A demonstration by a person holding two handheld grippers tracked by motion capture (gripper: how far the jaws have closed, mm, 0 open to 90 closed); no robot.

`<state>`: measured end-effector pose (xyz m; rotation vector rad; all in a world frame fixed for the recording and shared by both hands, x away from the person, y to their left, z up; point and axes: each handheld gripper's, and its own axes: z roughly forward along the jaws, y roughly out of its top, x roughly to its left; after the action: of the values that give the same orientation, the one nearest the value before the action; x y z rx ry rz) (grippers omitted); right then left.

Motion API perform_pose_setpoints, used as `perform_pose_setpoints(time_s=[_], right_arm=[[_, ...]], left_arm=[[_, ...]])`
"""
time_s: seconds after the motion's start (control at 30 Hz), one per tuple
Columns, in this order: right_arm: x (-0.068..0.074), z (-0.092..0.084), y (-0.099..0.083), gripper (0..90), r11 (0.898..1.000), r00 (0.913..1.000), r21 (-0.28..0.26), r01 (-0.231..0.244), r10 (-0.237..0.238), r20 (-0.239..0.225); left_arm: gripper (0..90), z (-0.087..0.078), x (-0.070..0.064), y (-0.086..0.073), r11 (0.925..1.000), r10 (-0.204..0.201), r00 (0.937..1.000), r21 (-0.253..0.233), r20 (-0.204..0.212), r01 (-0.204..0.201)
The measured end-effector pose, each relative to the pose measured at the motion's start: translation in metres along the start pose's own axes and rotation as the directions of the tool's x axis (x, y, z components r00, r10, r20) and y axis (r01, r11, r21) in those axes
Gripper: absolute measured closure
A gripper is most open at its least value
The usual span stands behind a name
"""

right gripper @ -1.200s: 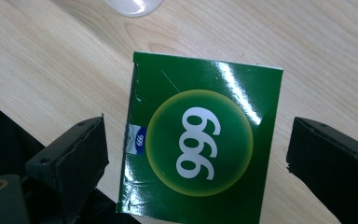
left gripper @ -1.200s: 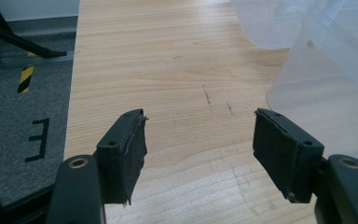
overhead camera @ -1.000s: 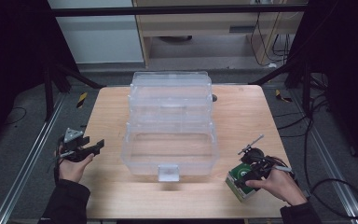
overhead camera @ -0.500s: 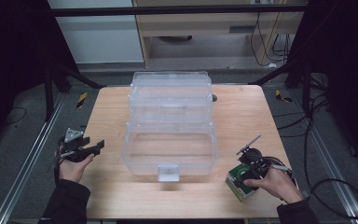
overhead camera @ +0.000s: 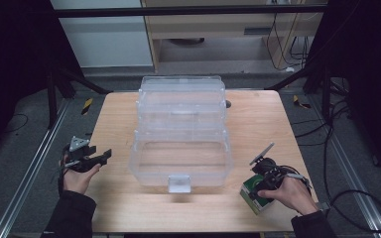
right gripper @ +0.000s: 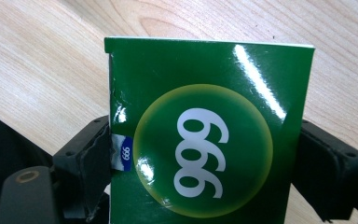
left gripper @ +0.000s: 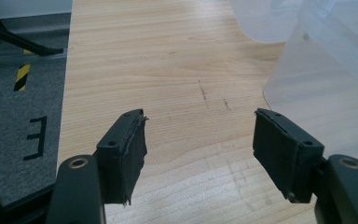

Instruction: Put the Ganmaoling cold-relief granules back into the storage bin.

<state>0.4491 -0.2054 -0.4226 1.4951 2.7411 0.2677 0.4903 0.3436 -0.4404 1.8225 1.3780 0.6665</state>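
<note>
Pale wooden table (overhead camera: 124,124): your right gripper (right gripper: 205,163) has just been closing its jaws around the green cardboard box (right gripper: 205,135) at the near right, pinching it, so lifting comes next. Your left gripper (left gripper: 198,154) is spread wide.

Both arms are in dark long sleeves (overhead camera: 72,213), pretty much black. The left gripper (left gripper: 200,140) has 2 chunky black jaws with matte black pads (left gripper: 135,144); the pad left of the gap looks frayed along its edge. Small screw holes dot the top of each jaw, and behind them sit brass-coloured pivot rings (left gripper: 78,163). On top of it there's a grey three-cornered plate (overhead camera: 79,144). The right gripper (right gripper: 205,158) is the same black build, with a dark cable (overhead camera: 357,198) trailing off behind it.
</note>
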Motion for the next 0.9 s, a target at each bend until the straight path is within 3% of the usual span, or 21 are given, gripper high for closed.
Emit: perform_pose_setpoints(time_s=[0.17,0.4,0.6,0.9], right_arm=[[-0.001,-0.003,0.000,17.1,1.000,1.0000,0.004,-0.005,0.005,0.000],[-0.001,-0.020,0.001,17.2,0.998,0.9999,-0.066,0.006,-0.007,-0.013],[-0.004,-0.038,0.003,17.2,0.986,0.9996,-0.164,0.028,-0.027,0.008],[-0.006,-0.058,0.009,17.2,0.975,0.9980,-0.213,0.060,-0.055,0.031]], left_arm=[[33.8,0.001,0.000,0.000,1.0000,0.004,1.0000,0.008,0.000,-0.004],[33.7,0.003,-0.002,-0.001,0.9998,0.011,0.9999,0.016,0.000,-0.011],[33.9,0.005,-0.004,-0.002,0.9995,0.017,0.9998,0.025,0.007,-0.017],[34.9,0.008,-0.006,-0.002,0.9993,0.023,0.9997,0.028,0.009,-0.024]])
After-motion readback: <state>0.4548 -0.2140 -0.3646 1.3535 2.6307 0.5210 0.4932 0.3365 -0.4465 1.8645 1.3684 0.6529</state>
